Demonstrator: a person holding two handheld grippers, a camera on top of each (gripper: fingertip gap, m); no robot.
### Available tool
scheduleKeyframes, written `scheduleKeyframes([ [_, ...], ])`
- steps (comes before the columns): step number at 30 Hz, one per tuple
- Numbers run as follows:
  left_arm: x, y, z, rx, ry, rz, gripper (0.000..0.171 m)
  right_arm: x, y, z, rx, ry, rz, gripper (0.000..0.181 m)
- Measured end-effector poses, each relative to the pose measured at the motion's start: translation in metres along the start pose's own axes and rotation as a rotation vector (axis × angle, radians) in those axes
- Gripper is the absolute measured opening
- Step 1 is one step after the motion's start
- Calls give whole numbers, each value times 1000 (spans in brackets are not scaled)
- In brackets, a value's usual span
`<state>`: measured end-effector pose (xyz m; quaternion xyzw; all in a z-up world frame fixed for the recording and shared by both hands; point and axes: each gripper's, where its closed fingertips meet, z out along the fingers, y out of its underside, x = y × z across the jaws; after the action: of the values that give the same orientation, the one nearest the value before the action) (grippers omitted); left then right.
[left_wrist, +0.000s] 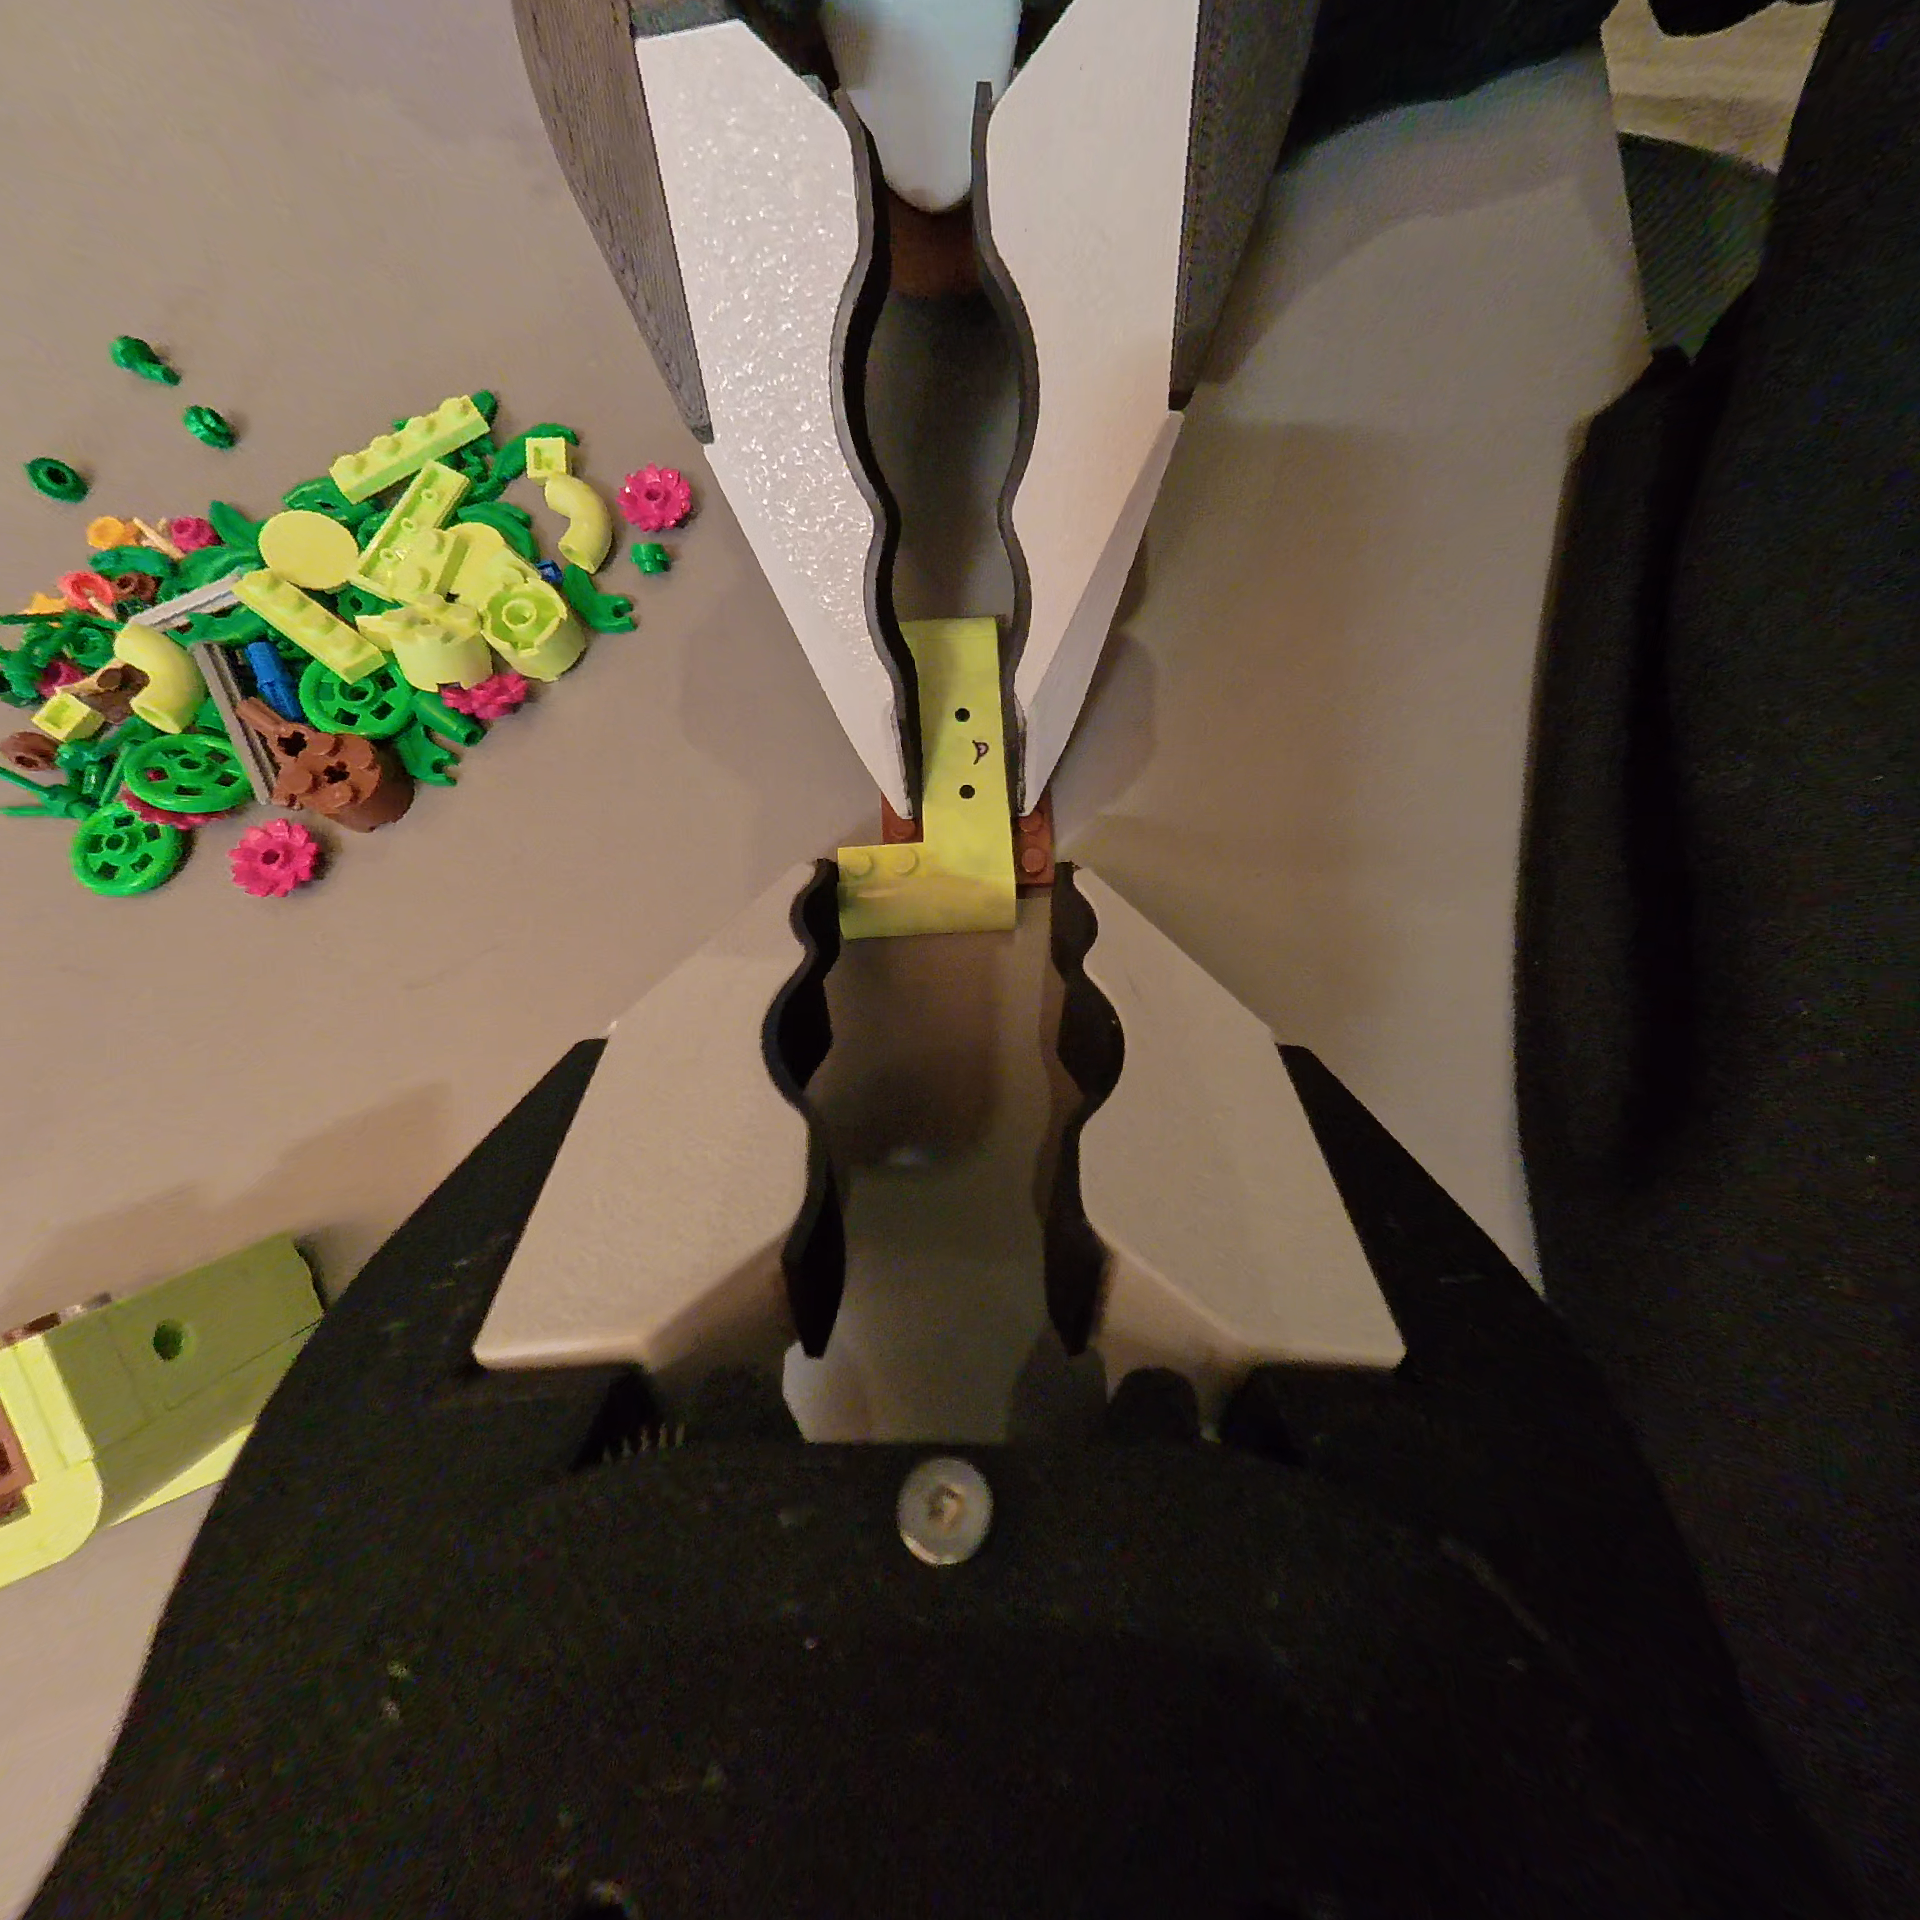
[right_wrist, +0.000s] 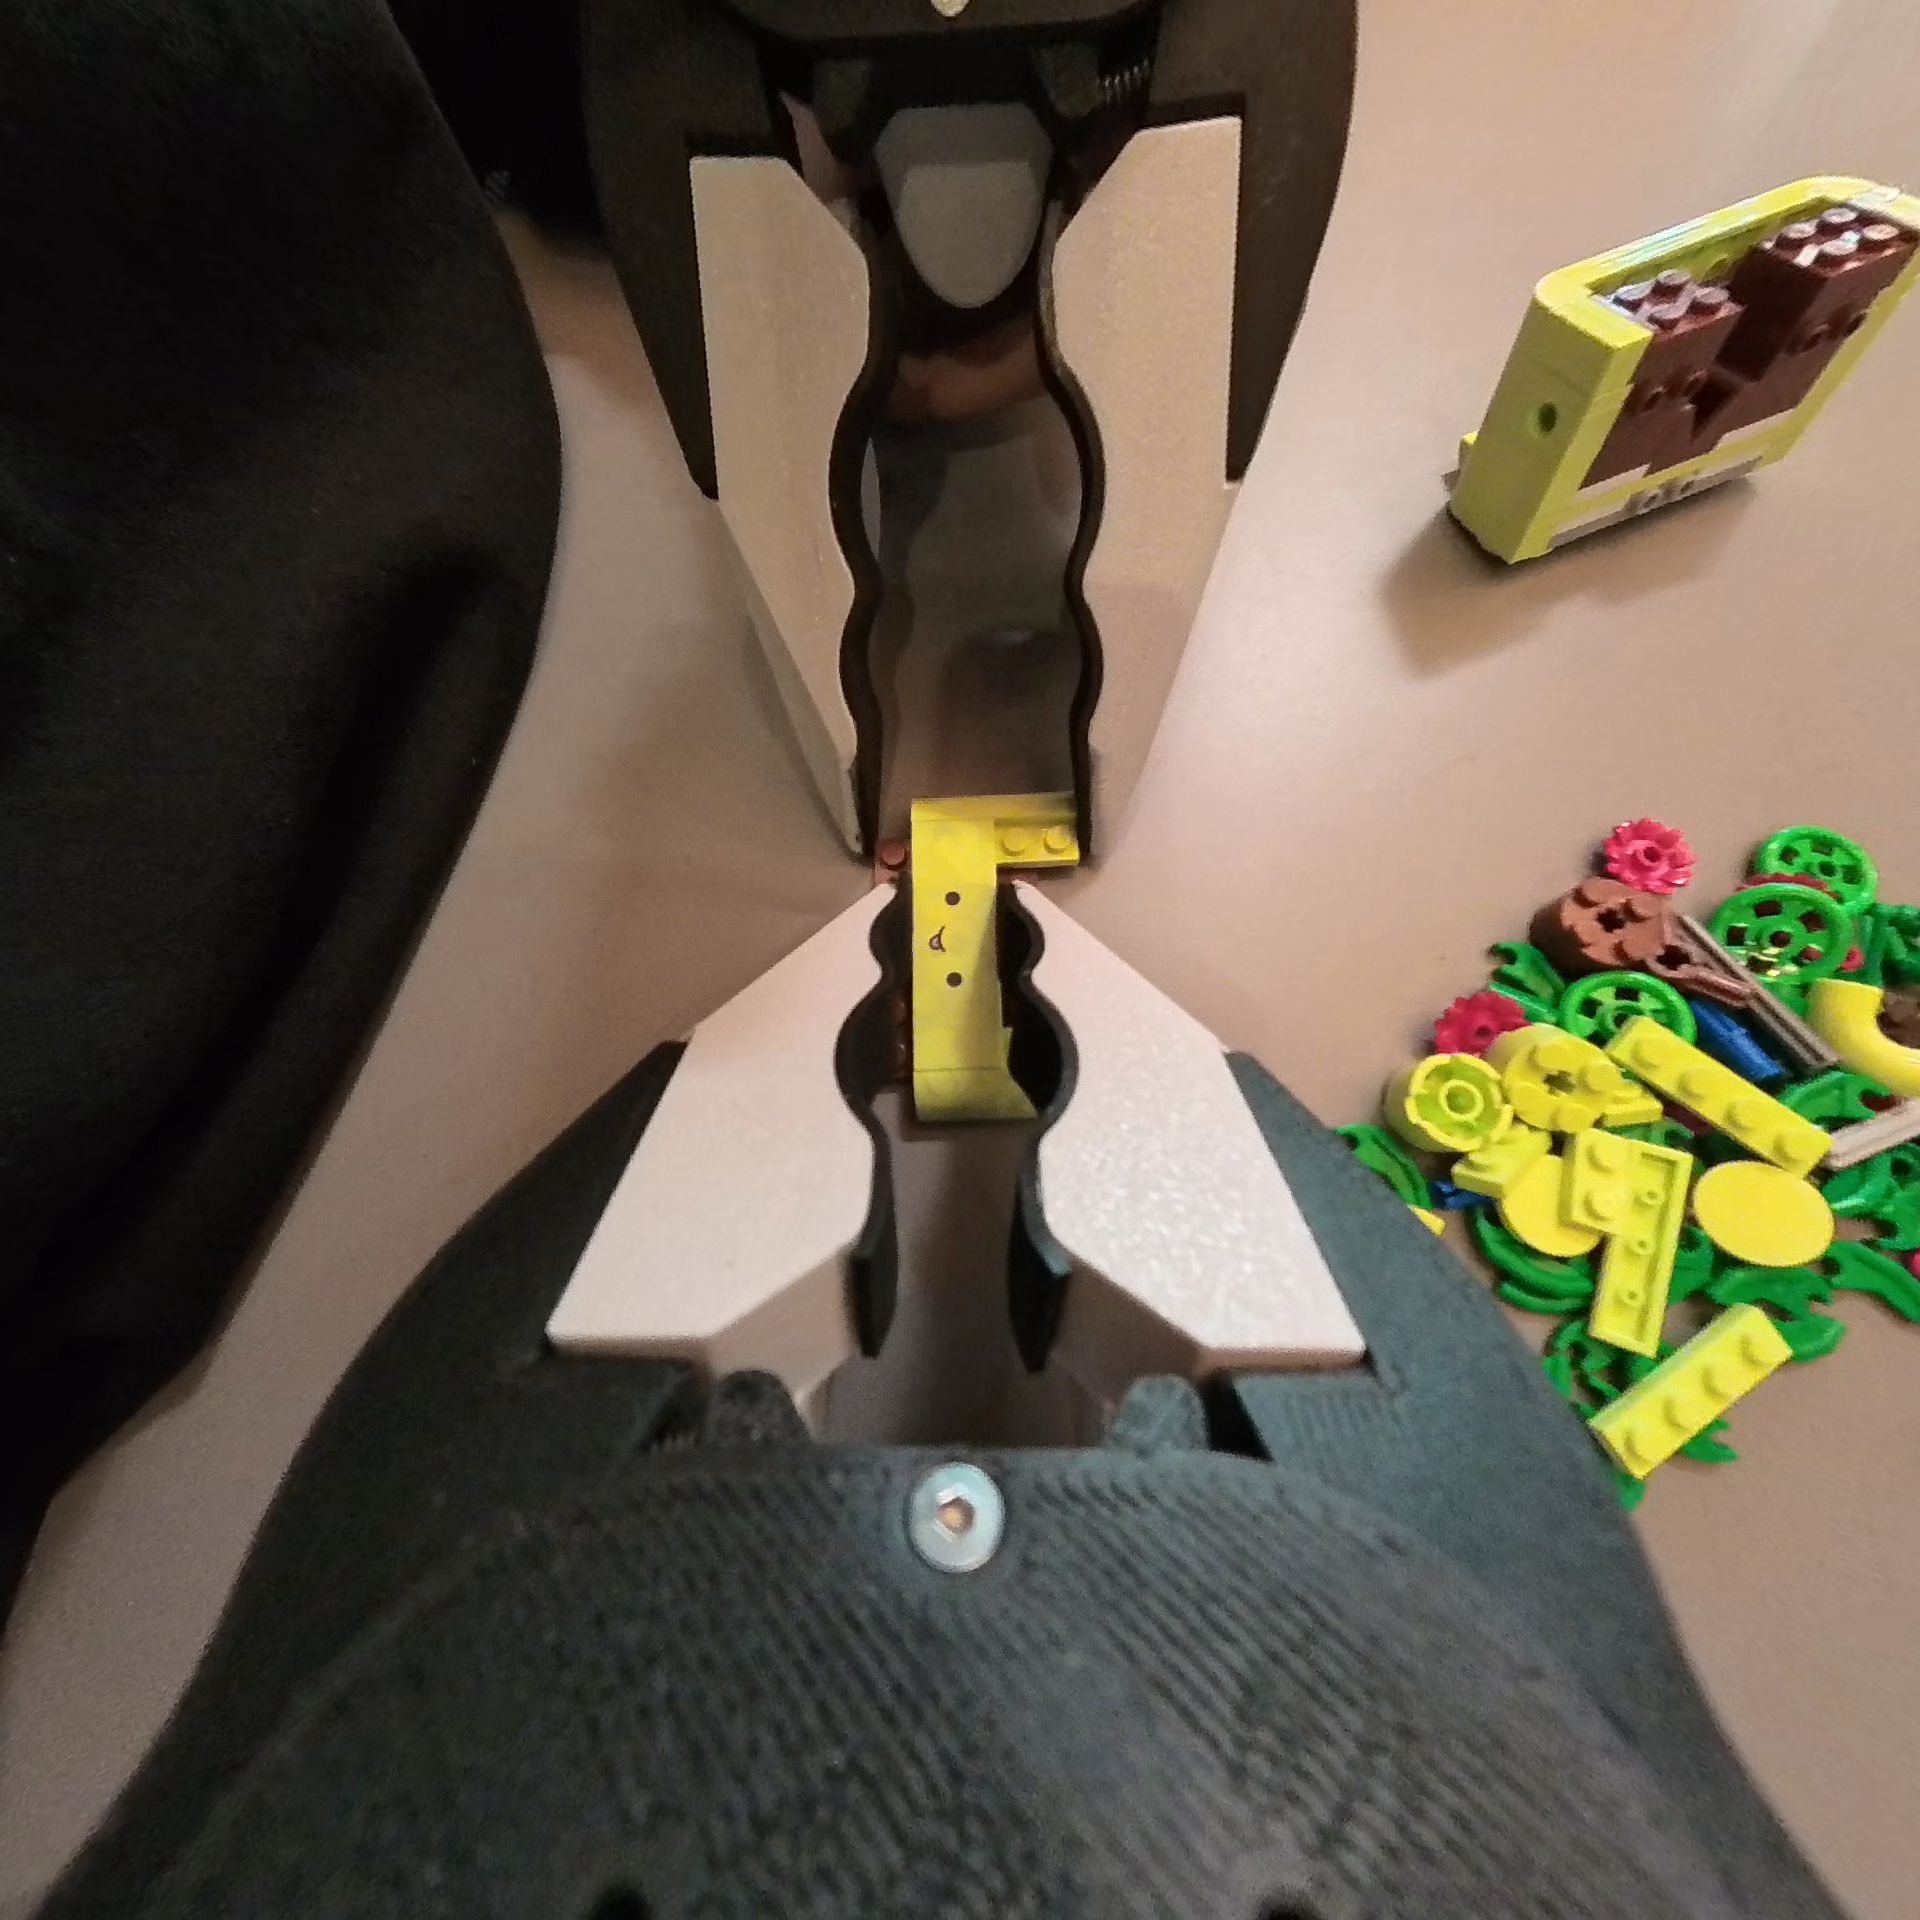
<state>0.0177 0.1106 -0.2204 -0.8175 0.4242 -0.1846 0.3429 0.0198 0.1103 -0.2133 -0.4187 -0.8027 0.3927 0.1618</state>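
Note:
A small lime-green L-shaped brick piece with a printed face (left_wrist: 961, 769) sits on a brown plate (left_wrist: 1034, 852). Both grippers hold it above the beige table. My left gripper (left_wrist: 945, 894) closes on its studded foot and the brown plate from below. My right gripper (left_wrist: 966, 805) comes in from the top and is shut on the piece's upright part. In the right wrist view the same lime piece (right_wrist: 951, 966) sits between my right gripper's (right_wrist: 951, 914) jaws. The left gripper (right_wrist: 971, 842) pinches its far end, tip to tip with the right.
A pile of loose lime, green, pink and brown bricks (left_wrist: 312, 644) lies on the table (left_wrist: 416, 1039), also seen in the right wrist view (right_wrist: 1683, 1143). A lime box build holding brown bricks (right_wrist: 1683, 364) stands nearby (left_wrist: 135, 1382). Dark cloth (right_wrist: 208, 727) borders one side. My two grippers' fingertips are within a few centimetres of each other.

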Motion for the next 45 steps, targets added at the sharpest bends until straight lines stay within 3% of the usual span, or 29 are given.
scheduleKeyframes([
  [7,-3,-11,-11,103,47,-73,29,0,0,0,1,-1,-2,15],
  [12,1,-2,0,10,49,-37,41,-1,0,0,0,-7,-6,14],
  [19,0,-3,-1,16,78,-9,31,-1,0,0,0,-19,5,14],
  [45,2,0,-1,5,96,2,33,-4,-5,-2,33,-75,27,14],
])
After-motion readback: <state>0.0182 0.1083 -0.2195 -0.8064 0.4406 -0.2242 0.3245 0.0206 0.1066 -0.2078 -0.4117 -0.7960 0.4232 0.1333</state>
